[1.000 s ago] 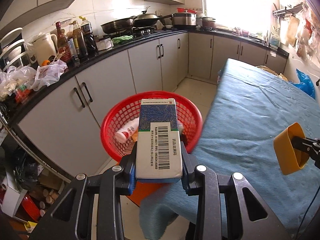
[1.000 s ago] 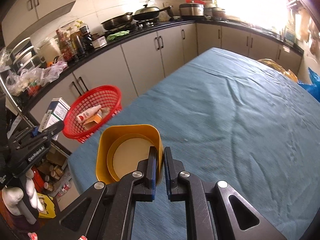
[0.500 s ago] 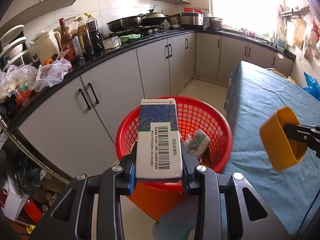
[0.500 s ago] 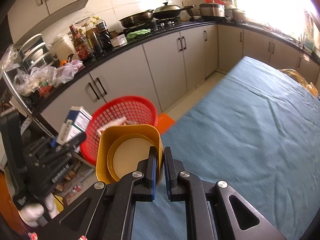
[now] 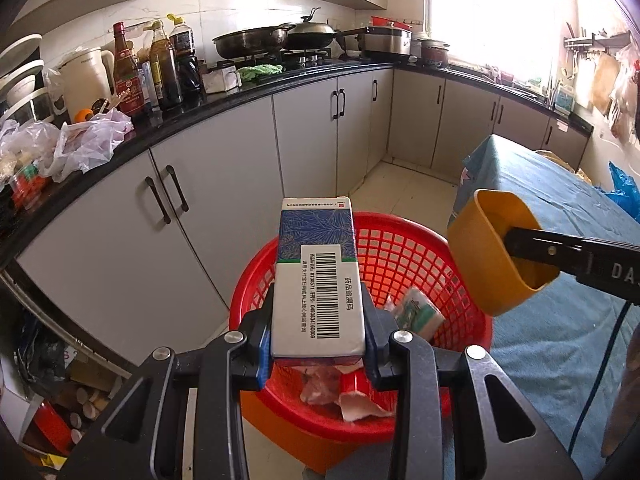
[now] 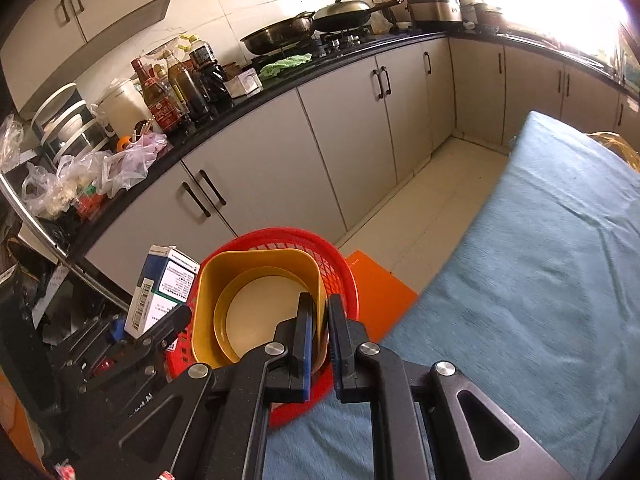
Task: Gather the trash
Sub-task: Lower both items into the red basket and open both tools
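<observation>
Red mesh filled the left wrist view: the basket (image 5: 404, 256) sat below the left gripper (image 5: 318, 344), whose fingers were clamped on a blue-and-white medicine box (image 5: 318, 280) held over scraps of trash (image 5: 416, 314). From the right wrist view, the right gripper (image 6: 319, 334) pinched the wall of a yellow cup (image 6: 256, 304) above the basket, beside a blue-clothed table (image 6: 540, 264).

Kitchen, white tiled wall (image 5: 248, 4). L-shaped run of grey base cabinets (image 5: 312, 136) under a black countertop (image 5: 280, 76); grey wall cabinets (image 6: 84, 4) above. Woks (image 5: 276, 38) on the gas hob, sauce bottles (image 5: 156, 68), kettle (image 5: 86, 76). Bright overexposed window (image 5: 500, 8). Pale tile floor (image 6: 424, 216). Blue cloth on tabletop (image 6: 540, 260).
</observation>
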